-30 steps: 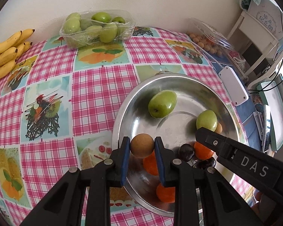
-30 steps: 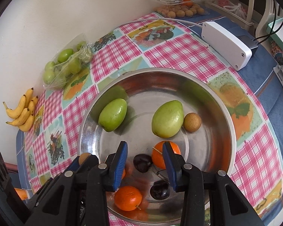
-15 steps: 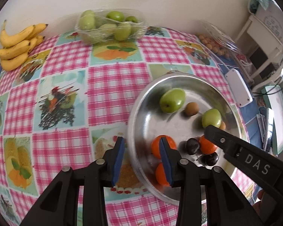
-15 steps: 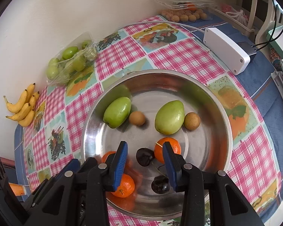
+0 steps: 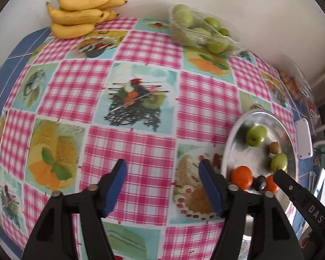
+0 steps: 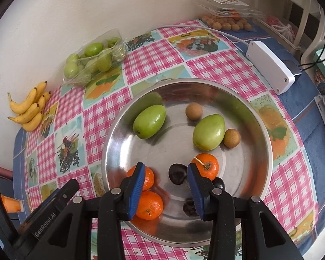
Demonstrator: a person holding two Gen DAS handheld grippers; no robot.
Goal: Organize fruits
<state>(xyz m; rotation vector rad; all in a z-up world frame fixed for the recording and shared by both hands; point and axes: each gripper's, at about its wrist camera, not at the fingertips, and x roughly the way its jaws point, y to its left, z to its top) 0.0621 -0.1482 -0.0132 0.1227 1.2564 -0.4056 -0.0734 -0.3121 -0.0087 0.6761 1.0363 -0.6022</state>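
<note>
Fruits in metal bowl (image 6: 268,151): all shown only by right view; possibly chestnuts (image 6: 177,173). Left gripper (image 5: 162,184), right gripper (image 6: 165,186): jaws just parted, empty.

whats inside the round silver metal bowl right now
The round silver metal bowl holds two green oval fruits, two small round brown fruits, three oranges and dark chestnut-like pieces. The right gripper partly covers some.
</note>
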